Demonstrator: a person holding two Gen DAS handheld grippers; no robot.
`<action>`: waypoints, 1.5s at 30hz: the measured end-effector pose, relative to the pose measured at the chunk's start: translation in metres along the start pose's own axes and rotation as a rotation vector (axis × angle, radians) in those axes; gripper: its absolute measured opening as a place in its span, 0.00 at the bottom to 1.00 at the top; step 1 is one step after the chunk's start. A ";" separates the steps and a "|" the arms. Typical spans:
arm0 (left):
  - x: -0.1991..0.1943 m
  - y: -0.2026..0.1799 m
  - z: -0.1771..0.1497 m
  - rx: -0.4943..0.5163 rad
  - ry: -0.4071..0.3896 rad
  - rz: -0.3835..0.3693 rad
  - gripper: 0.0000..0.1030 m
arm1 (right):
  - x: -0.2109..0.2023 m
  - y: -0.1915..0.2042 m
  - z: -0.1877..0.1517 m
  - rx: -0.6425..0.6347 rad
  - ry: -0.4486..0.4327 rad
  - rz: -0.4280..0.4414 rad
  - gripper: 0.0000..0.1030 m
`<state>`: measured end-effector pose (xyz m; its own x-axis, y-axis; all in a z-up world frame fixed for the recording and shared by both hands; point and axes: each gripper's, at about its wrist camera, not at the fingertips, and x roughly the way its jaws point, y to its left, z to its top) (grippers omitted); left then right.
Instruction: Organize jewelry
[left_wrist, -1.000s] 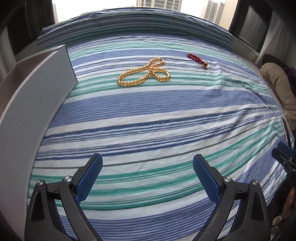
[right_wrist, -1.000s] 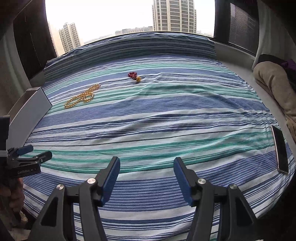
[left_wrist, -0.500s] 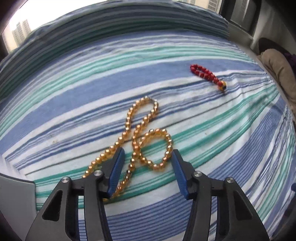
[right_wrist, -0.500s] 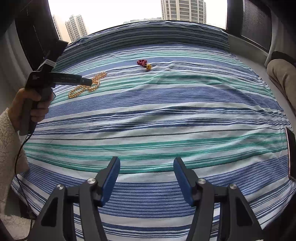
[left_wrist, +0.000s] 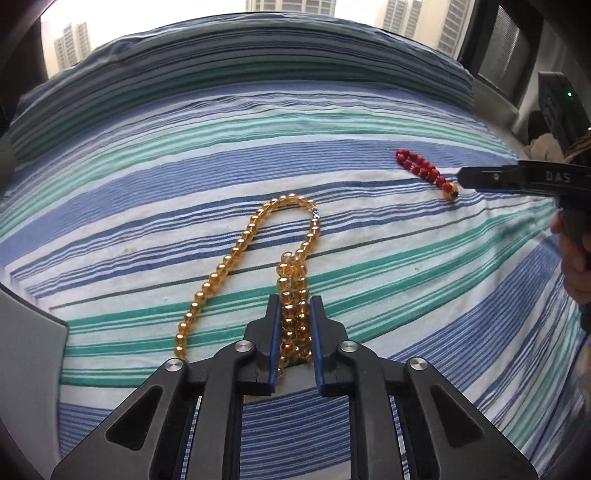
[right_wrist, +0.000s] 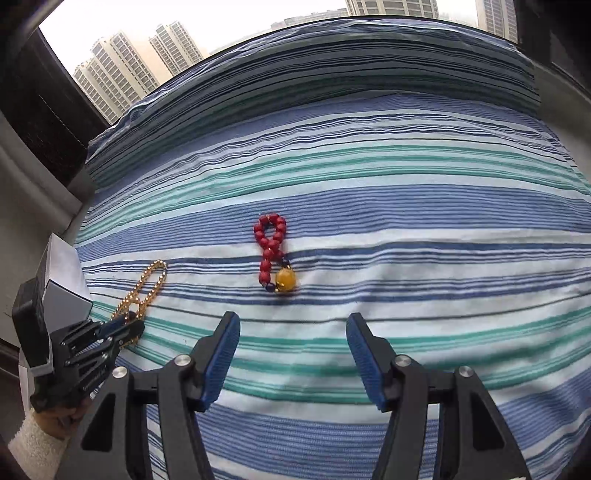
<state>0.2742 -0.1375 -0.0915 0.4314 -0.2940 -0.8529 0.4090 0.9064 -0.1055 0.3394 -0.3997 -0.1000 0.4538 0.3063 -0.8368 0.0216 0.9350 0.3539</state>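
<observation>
A yellow bead necklace (left_wrist: 236, 258) lies on the striped bedsheet (left_wrist: 406, 295). My left gripper (left_wrist: 294, 306) is shut on its near loop, with beads bunched between the blue pads. The necklace also shows in the right wrist view (right_wrist: 147, 288), with the left gripper (right_wrist: 129, 330) on it. A red bead bracelet (right_wrist: 271, 243) with a yellow end bead lies just ahead of my right gripper (right_wrist: 291, 328), which is open and empty, a short way before it. In the left wrist view the bracelet (left_wrist: 424, 170) lies at the far right, with the right gripper (left_wrist: 461, 179) tip beside it.
A grey box (left_wrist: 26, 369) stands at the left edge of the bed; it also shows in the right wrist view (right_wrist: 66, 284). A folded striped pillow edge (right_wrist: 332, 66) runs along the back. Windows and dark frames lie beyond.
My left gripper has shut on the necklace's near loop and bunched it. My right gripper has moved forward to just before the red bracelet and stays open.
</observation>
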 end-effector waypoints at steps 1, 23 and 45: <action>-0.003 0.003 -0.004 -0.008 0.004 -0.007 0.12 | 0.011 0.007 0.006 -0.018 -0.008 -0.015 0.59; -0.138 0.036 -0.197 -0.014 0.103 -0.089 0.09 | -0.084 0.113 -0.212 -0.266 0.132 0.103 0.12; -0.091 0.017 -0.152 -0.009 0.030 0.038 0.63 | -0.144 0.083 -0.260 -0.026 -0.154 0.013 0.52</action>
<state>0.1200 -0.0491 -0.0930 0.4223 -0.2498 -0.8714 0.3850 0.9197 -0.0771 0.0438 -0.3201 -0.0587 0.5856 0.2893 -0.7573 -0.0072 0.9360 0.3520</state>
